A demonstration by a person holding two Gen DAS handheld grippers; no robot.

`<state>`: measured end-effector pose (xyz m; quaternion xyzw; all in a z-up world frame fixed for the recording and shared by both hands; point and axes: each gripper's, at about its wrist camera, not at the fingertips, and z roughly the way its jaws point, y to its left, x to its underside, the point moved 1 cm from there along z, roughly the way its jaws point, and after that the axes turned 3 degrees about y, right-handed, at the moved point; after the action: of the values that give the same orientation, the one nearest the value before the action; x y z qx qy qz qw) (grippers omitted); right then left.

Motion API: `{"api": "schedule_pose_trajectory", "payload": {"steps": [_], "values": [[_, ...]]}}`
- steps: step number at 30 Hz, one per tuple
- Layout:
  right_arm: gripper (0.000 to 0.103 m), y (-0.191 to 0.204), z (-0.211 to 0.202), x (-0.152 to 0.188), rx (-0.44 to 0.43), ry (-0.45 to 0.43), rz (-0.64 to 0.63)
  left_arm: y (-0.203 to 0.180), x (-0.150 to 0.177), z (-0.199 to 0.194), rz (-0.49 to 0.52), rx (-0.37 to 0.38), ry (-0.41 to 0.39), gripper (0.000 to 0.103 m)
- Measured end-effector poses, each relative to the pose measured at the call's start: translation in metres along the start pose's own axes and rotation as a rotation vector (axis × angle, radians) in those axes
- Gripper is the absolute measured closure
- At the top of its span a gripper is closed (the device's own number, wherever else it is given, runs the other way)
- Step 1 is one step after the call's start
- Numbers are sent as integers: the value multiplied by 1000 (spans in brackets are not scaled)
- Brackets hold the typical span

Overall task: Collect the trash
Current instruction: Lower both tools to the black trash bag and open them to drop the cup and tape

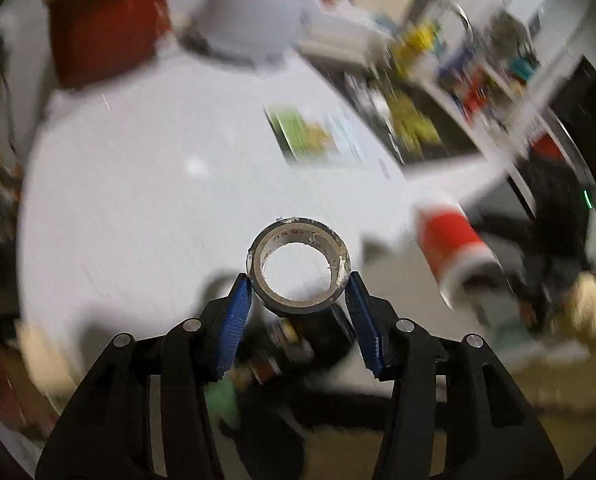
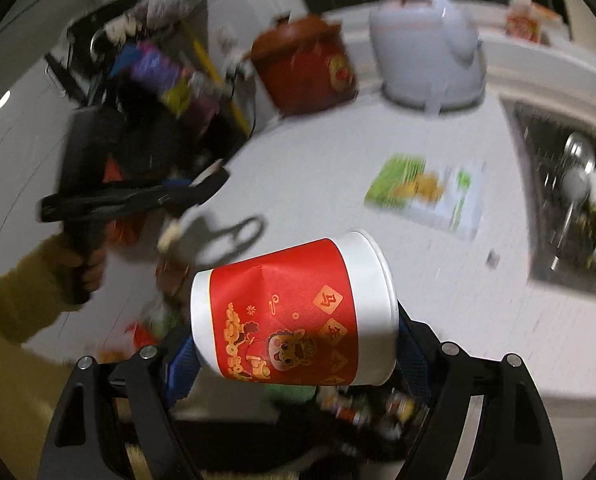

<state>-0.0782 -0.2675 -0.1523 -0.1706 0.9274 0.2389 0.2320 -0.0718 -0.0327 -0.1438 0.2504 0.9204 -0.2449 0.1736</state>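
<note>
My left gripper [image 1: 299, 285] is shut on a used tape roll [image 1: 298, 267], a grey ring with a cardboard core, held above the white counter's near edge. My right gripper [image 2: 293, 340] is shut on a red and white paper cup [image 2: 293, 312], held on its side; the cup also shows in the left wrist view [image 1: 456, 248]. The left gripper shows in the right wrist view [image 2: 137, 200] at the left, held by a hand. Below both grippers lies a dark bin with colourful wrappers [image 2: 362, 408], blurred.
On the white counter [image 1: 157, 184] lie a green printed leaflet [image 2: 426, 196], a red-brown pot [image 2: 306, 68] and a white rice cooker [image 2: 426, 44] at the back. A sink [image 2: 566, 200] with dishes is on the right. Cluttered shelves [image 1: 478, 88] stand beyond.
</note>
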Motion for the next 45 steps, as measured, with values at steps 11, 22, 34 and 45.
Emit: {"api": "schedule_pose_trajectory", "payload": {"steps": [11, 22, 34, 45], "values": [[23, -33, 124, 109, 79, 328, 66, 16, 111, 185, -93, 20, 339, 55], [13, -104, 262, 162, 354, 536, 81, 91, 167, 336, -156, -266, 636, 36], [13, -83, 218, 143, 290, 464, 67, 68, 132, 280, -139, -307, 519, 36], [5, 18, 40, 20, 30, 88, -82, 4, 73, 117, -34, -230, 317, 23]]}}
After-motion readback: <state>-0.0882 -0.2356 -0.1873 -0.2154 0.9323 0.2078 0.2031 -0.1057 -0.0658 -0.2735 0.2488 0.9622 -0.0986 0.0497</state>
